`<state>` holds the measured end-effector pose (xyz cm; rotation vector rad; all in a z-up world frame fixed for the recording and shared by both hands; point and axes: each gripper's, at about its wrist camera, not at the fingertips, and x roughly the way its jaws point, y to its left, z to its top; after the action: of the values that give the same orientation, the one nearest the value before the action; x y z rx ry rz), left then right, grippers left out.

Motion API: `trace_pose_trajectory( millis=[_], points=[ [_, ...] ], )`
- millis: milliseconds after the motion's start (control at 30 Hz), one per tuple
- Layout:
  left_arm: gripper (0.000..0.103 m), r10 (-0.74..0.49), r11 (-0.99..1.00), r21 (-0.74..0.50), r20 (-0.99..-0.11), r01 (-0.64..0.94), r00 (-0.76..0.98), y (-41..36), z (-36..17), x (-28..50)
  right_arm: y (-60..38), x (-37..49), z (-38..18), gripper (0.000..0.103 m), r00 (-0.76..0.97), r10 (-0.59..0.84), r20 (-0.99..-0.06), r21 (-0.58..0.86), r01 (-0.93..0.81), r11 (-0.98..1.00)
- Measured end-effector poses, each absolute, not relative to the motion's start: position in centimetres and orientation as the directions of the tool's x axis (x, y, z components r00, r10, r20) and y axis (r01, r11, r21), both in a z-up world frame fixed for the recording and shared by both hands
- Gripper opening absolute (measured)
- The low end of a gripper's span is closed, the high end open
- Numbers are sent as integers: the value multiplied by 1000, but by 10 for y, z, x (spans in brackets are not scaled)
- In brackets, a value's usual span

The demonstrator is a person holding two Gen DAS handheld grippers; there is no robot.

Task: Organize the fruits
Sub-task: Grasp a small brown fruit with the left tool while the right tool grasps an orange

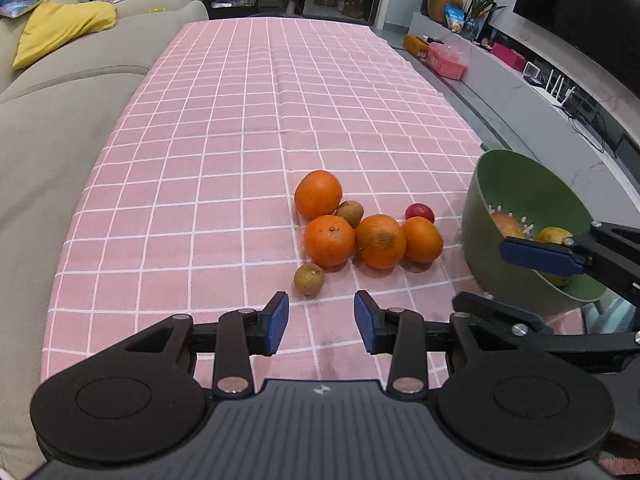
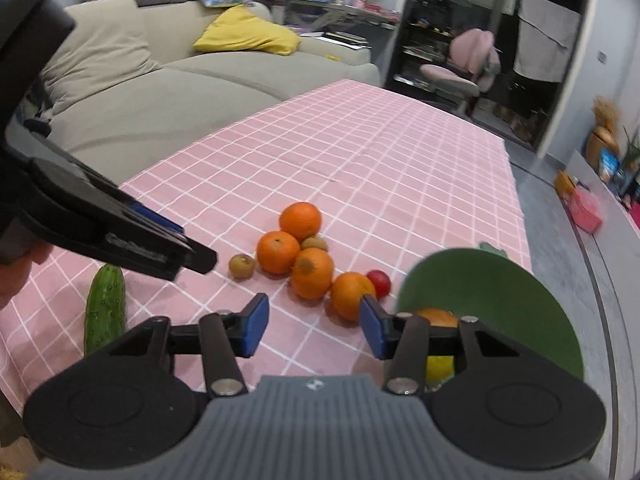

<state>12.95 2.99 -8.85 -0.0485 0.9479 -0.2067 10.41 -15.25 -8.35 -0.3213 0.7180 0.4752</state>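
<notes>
Left gripper (image 1: 321, 322) and right gripper (image 2: 314, 326): jaws apart, holding nothing. Kiwi (image 1: 308, 279) lies just ahead of the left gripper, oranges (image 1: 329, 240) beyond, bowl (image 1: 516, 184) at the counter's (image 1: 240, 120) right edge. Far counter bare.

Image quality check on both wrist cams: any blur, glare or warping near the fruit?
Left wrist view: sharp on the oranges, with soft shadows beneath them; fisheye bows the pink tablecloth grid, and there is no harsh glare. Right wrist view: softer overall, the green bowl edge and room background look smeared, the left claw is a dark blurred shape, and the cucumber stays readable.
</notes>
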Motion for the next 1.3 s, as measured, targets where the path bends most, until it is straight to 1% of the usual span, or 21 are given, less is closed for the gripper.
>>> trace_pose_trajectory(
  millis=[167, 333, 567, 800, 1100, 1300],
  points=[
    [44, -171, 984, -108, -812, 143, 559, 33, -98, 140, -136, 121, -98, 39, 651, 304, -696, -159, -552, 819],
    [42, -177, 983, -121, -821, 137, 542, 36, -108, 151, -119, 133, -115, 36, 661, 279, -697, -248, -586, 771],
    [42, -202, 979, -175, -828, 102, 523, 37, -122, 163, -110, 150, -134, 36, 673, 244, -699, -325, -602, 729],
    [42, -200, 980, -176, -838, 95, 508, 34, -131, 175, -104, 157, -146, 36, 676, 239, -697, -365, -621, 693],
    [29, -209, 978, -183, -839, 100, 503, 34, -133, 178, -99, 163, -157, 37, 687, 236, -688, -391, -624, 677],
    [26, -214, 977, -191, -840, 97, 498, 33, -134, 177, -96, 163, -162, 38, 701, 222, -678, -423, -619, 662]
  ],
)
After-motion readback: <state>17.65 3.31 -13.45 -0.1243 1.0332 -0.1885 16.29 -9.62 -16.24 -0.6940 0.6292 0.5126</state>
